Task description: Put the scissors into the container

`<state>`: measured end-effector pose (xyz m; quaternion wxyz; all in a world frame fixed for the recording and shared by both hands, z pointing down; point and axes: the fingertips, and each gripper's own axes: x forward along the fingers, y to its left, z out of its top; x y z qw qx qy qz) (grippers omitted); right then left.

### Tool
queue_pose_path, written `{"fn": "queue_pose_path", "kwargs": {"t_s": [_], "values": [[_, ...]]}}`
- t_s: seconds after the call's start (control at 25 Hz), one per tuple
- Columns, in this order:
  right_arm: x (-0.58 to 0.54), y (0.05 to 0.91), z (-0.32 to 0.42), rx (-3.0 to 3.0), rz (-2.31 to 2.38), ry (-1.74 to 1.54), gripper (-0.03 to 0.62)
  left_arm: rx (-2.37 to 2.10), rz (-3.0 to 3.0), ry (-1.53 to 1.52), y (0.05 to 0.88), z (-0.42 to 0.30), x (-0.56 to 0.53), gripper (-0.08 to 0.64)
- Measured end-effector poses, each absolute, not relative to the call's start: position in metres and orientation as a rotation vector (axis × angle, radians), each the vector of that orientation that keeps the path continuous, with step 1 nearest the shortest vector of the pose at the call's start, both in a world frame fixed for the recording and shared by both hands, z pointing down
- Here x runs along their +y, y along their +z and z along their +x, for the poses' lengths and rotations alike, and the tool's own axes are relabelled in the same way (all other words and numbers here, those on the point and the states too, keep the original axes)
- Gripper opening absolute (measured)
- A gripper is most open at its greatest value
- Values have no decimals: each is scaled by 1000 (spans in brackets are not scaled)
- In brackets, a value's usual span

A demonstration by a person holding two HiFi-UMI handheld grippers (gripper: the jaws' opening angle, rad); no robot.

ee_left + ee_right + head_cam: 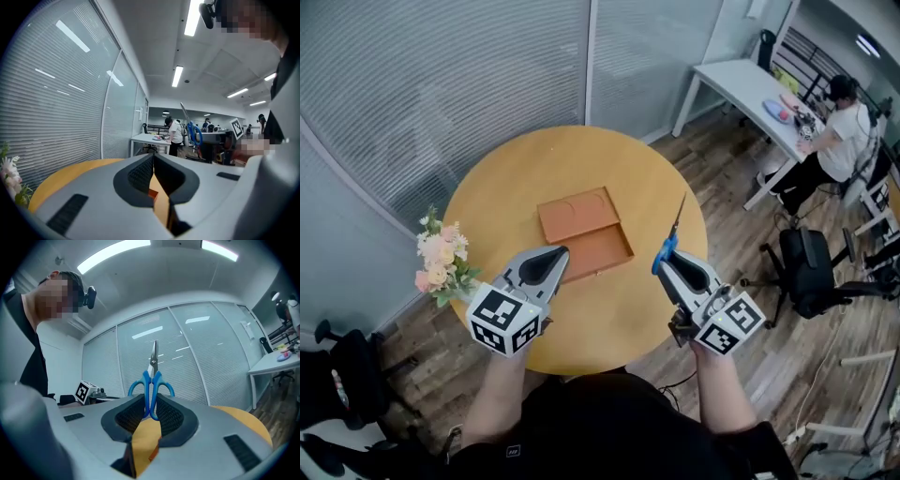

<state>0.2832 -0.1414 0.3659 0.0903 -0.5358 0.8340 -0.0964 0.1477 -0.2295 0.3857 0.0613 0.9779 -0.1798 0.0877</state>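
Scissors (151, 376) — blue handles pinched in right claw (150, 403); left claw (153, 160) pressed together — container (581, 234) lies open.

Grey, smooth-shelled left gripper (555, 253) and right gripper (666, 258), tapered toward the tips — black cross-hatched pads (127, 417) inside, narrow black slots along the shells. At the rear of each, a white marker cube (504, 321) printed with black squares. Forearms uncovered; black top (609, 427), small pale logo.

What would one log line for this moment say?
right tool: grips scissors | left tool: shut, empty | container: open, empty, on table
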Motion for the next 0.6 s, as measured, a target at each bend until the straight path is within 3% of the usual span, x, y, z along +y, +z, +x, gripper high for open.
{"fn": "queue_pose_path", "kwargs": {"t_s": [0.6], "values": [[-225, 457, 300, 2701, -1478, -521, 92, -803, 2799, 340, 435, 142, -265, 14]]}}
